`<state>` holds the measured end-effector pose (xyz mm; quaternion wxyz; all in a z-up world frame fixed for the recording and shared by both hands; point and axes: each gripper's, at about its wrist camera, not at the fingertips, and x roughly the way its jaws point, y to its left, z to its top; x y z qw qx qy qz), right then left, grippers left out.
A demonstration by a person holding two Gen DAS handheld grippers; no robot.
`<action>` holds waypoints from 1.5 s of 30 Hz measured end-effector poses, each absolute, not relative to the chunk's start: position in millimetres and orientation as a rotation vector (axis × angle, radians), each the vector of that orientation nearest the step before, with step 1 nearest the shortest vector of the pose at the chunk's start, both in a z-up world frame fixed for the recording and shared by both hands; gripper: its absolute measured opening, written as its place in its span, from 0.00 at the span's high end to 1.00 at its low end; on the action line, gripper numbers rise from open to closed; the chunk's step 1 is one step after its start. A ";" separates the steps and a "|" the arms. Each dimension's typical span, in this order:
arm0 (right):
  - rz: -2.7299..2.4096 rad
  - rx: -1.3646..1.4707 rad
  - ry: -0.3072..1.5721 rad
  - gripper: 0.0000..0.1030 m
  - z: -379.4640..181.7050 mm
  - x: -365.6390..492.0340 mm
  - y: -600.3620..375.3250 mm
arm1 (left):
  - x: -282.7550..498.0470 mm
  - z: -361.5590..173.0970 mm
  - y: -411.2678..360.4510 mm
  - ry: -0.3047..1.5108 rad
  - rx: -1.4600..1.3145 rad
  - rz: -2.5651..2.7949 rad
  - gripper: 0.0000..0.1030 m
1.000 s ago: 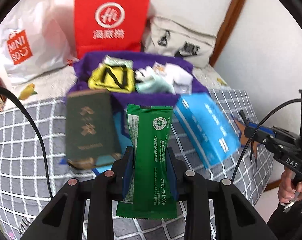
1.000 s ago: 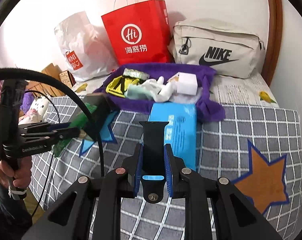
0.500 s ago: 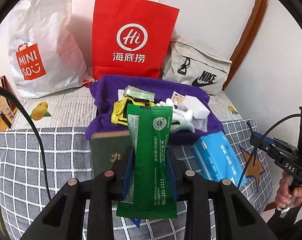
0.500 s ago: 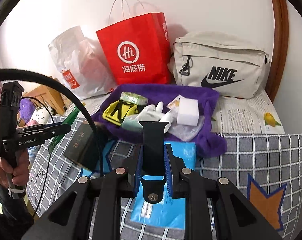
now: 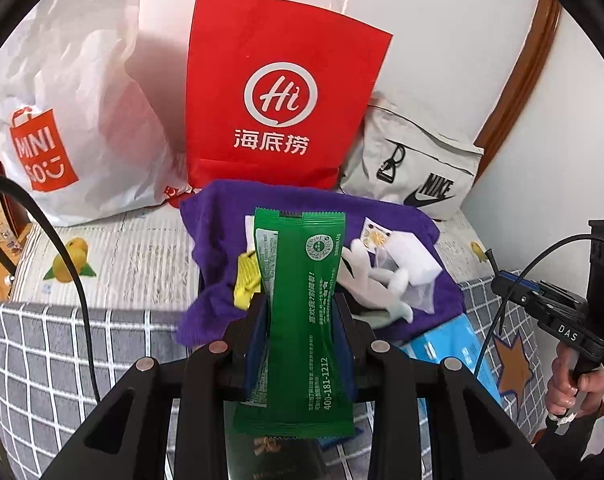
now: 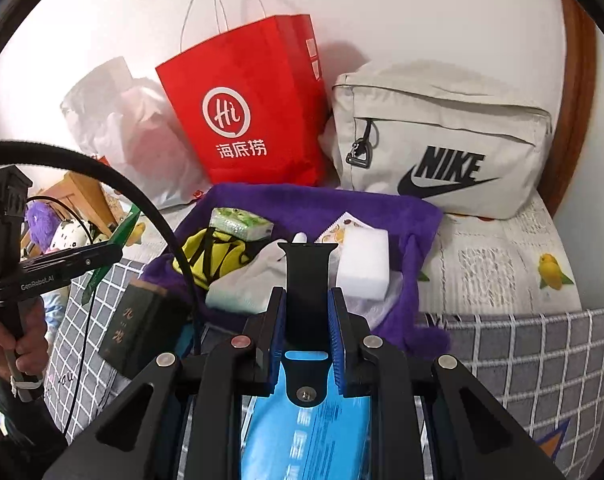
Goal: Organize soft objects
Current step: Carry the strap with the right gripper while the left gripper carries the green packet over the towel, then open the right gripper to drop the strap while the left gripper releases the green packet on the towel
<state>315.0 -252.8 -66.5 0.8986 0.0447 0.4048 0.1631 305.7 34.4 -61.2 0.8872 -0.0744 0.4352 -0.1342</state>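
Left wrist view: our left gripper (image 5: 300,320) is clamped on the green packet (image 5: 298,320), which stands upright between the pads, its long axis running away from us. Straight ahead and below lies the purple cloth (image 5: 214,220) with the other soft things on it; the red bag (image 5: 278,100) stands behind it. In the right wrist view our right gripper (image 6: 306,320) is closed narrow on the black strap (image 6: 307,276), also lengthwise, and the cloth (image 6: 382,208) is directly in front too. We judge both hands about equally near, so each needs to go forward and down.
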 end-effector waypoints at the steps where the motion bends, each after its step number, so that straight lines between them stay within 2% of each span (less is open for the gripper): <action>1: 0.339 0.089 0.842 0.80 -67.7 321.2 -251.1 | 310.8 -62.2 34.3 0.905 -0.153 -0.277 0.71; 16: 0.393 0.037 0.958 0.80 -105.5 397.7 -225.3 | 354.9 -82.2 39.7 0.936 -0.168 -0.253 0.71; 40: 0.443 -0.006 1.087 0.79 -154.9 432.1 -205.4 | 384.1 -103.3 42.3 0.986 -0.161 -0.229 0.71; 42: 0.455 -0.006 1.087 0.75 -153.0 430.2 -207.6 | 388.1 -103.8 41.3 0.992 -0.159 -0.224 0.70; 45: 0.465 0.002 1.074 0.61 -147.8 426.0 -209.0 | 395.8 -105.2 40.4 1.005 -0.168 -0.227 0.70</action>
